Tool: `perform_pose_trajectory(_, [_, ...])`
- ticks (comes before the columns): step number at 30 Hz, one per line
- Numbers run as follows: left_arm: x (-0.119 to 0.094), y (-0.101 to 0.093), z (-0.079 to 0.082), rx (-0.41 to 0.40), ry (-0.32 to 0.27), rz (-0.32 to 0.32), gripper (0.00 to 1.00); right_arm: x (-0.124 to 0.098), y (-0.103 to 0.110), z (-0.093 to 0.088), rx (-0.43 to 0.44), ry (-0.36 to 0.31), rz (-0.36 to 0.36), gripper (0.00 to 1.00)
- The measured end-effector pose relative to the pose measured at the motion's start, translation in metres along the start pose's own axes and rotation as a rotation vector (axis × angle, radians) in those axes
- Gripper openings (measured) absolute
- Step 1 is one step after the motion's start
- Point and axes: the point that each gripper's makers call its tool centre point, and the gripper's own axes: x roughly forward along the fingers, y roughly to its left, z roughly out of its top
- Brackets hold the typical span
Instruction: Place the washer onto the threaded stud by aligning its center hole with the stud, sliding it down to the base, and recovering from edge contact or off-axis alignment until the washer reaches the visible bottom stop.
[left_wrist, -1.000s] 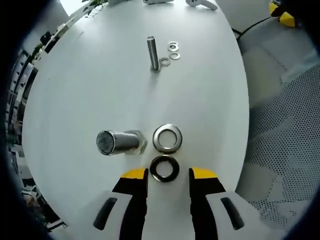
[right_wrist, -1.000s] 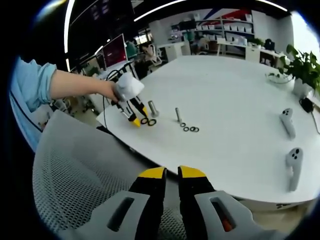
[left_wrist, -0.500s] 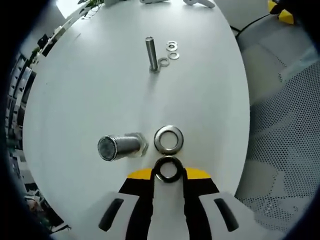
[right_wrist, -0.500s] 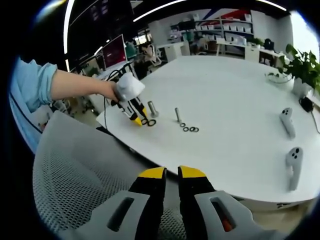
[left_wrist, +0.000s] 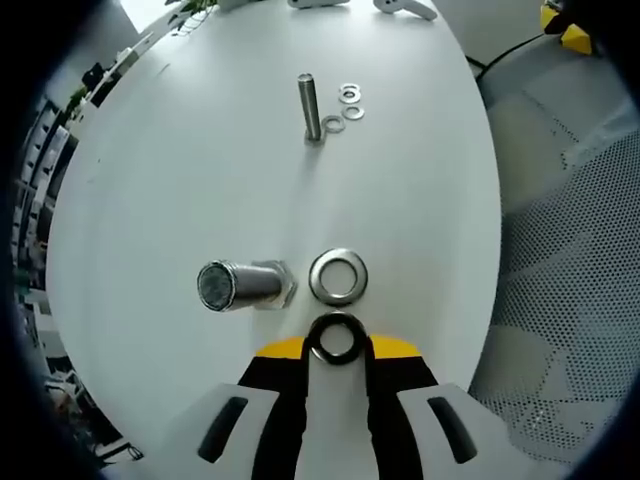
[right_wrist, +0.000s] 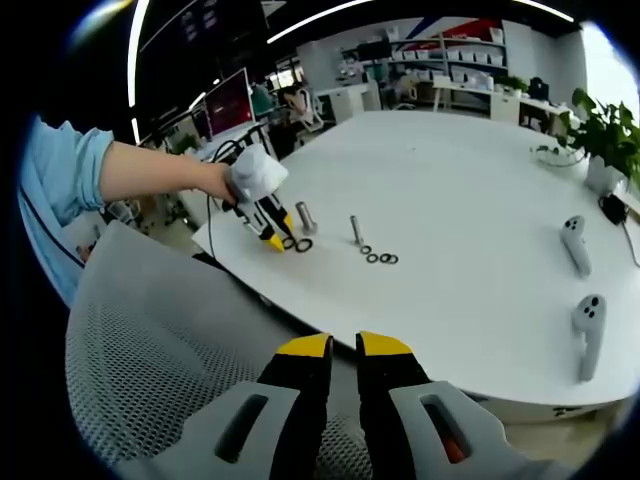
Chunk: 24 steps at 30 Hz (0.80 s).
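In the left gripper view my left gripper (left_wrist: 338, 348) is shut on a dark washer (left_wrist: 338, 340), held at its near edge just above the white table (left_wrist: 200, 180). A silver washer (left_wrist: 338, 277) lies flat right beyond it. The large threaded stud (left_wrist: 240, 285) stands on its hex base to the left of the silver washer. In the right gripper view my right gripper (right_wrist: 343, 350) hangs shut with nothing in it over a mesh chair (right_wrist: 150, 370), far from the table. There the left gripper (right_wrist: 272, 232), in a person's hand, sits by the large stud (right_wrist: 305, 217).
A thinner stud (left_wrist: 310, 105) stands farther back with three small washers (left_wrist: 345, 105) beside it. Two white controllers (right_wrist: 580, 290) lie on the table's right side, and a potted plant (right_wrist: 605, 140) stands near its far right edge. The table's near rim is close to the left gripper.
The left gripper's jaws have gone from open around the dark washer to shut on it. The view has shifted slightly since. The right gripper has not moved.
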Motion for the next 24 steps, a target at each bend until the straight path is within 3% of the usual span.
perform_pose_trajectory(24, [-0.023, 0.007, 0.002, -0.028, -0.012, 0.022, 0.19, 0.0, -0.001, 0.001, 0.004, -0.004, -0.004, 0.12])
